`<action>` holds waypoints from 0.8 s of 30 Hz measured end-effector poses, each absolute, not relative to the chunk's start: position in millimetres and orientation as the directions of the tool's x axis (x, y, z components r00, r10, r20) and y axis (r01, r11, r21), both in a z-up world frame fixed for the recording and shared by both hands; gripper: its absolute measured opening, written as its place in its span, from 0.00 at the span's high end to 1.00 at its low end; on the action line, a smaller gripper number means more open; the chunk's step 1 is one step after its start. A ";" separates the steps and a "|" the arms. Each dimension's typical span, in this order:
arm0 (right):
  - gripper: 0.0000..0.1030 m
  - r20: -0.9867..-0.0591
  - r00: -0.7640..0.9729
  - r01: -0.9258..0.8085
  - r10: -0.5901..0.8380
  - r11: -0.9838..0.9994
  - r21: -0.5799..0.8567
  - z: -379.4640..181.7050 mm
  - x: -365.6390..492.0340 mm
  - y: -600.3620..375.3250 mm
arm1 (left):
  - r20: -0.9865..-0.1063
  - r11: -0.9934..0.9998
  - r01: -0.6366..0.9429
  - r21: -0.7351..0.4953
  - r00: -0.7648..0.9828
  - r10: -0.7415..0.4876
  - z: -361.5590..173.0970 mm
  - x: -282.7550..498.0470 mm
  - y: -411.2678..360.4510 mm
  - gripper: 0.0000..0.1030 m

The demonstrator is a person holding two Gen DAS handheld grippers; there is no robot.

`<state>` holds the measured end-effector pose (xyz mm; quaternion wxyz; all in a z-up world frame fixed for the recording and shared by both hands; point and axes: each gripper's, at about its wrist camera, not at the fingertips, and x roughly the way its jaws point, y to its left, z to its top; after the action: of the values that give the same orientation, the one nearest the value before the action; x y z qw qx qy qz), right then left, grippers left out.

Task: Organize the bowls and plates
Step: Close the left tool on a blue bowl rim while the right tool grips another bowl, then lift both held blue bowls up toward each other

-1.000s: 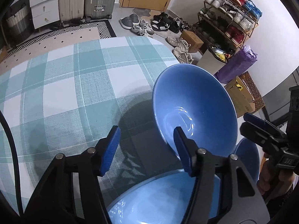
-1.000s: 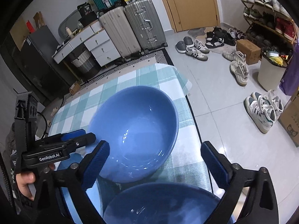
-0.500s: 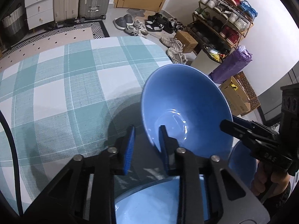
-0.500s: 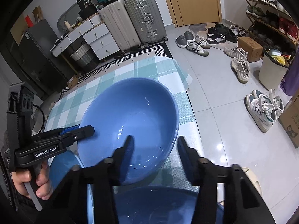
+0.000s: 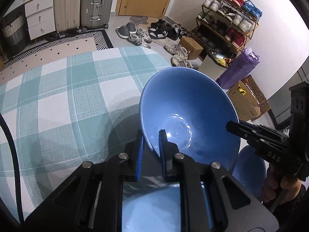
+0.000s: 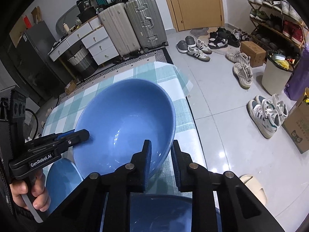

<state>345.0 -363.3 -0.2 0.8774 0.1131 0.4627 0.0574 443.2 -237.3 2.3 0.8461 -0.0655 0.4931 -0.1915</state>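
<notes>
a large blue bowl (image 5: 190, 114) was held tilted above the checked tablecloth (image 5: 63, 96), near the table's right-hand edge, its hollow turned toward both cameras. the left gripper (image 5: 151, 149) was clamped on the bowl's near rim, one blue pad inside the wall and the other outside it. the right gripper (image 6: 160, 159) was pinched on the opposite part of the rim in the same way, one finger within the bowl and one on its outer face. in the right wrist view the left gripper's tip met the bowl's left rim, with a hand (image 6: 31, 195) wrapped round its handle. in the left wrist view the right gripper's black fingers reached in to the bowl's right side. below the raised bowl lay more blue dishes: a wide blue plate (image 5: 152, 208) just under the left gripper's body, and a smaller blue dish (image 5: 249, 171) beside it, partly hidden by the bowl. beyond the table were two suitcases (image 6: 133, 25), a white drawer unit (image 6: 92, 42), a shoe rack (image 5: 229, 23) against the wall, and shoes scattered on the tiled floor (image 6: 222, 96).
</notes>
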 end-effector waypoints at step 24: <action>0.79 -0.703 0.681 -0.037 0.207 0.968 0.249 67.1 287.7 -362.3 | -0.731 0.915 0.306 -0.263 0.556 -0.396 105.3 367.6 -238.1 0.88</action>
<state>287.7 -362.3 67.1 0.9103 0.1079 0.3939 0.0671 367.6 -238.1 105.3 0.8805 -0.0528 0.4270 -0.1992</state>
